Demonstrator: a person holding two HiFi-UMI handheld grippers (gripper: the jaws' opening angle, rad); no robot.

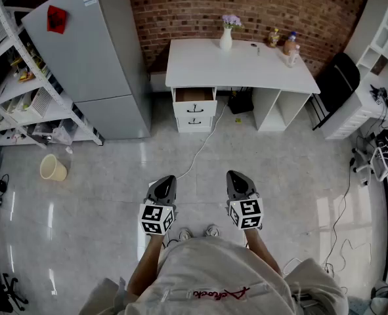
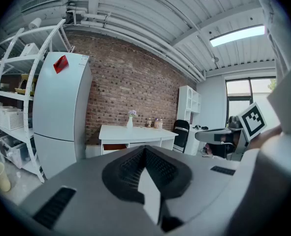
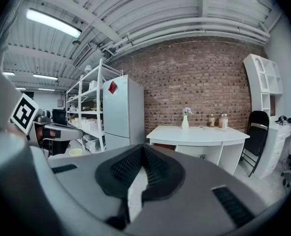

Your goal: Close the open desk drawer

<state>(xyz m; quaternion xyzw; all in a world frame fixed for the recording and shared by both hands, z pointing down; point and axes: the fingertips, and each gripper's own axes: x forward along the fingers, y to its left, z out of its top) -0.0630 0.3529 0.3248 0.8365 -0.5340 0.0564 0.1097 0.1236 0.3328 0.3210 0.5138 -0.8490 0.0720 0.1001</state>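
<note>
left tool [image 1: 166,179], right tool [image 1: 236,175] closed; drawer [image 1: 194,96] open, maybe empty.

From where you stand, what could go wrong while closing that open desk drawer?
A white cable trails over the floor on the way to the desk; a step might snag it. A hard shove on the open top drawer could rock the flower vase above. The left gripper and right gripper are shut and empty, so a push may slip off the drawer front.
</note>
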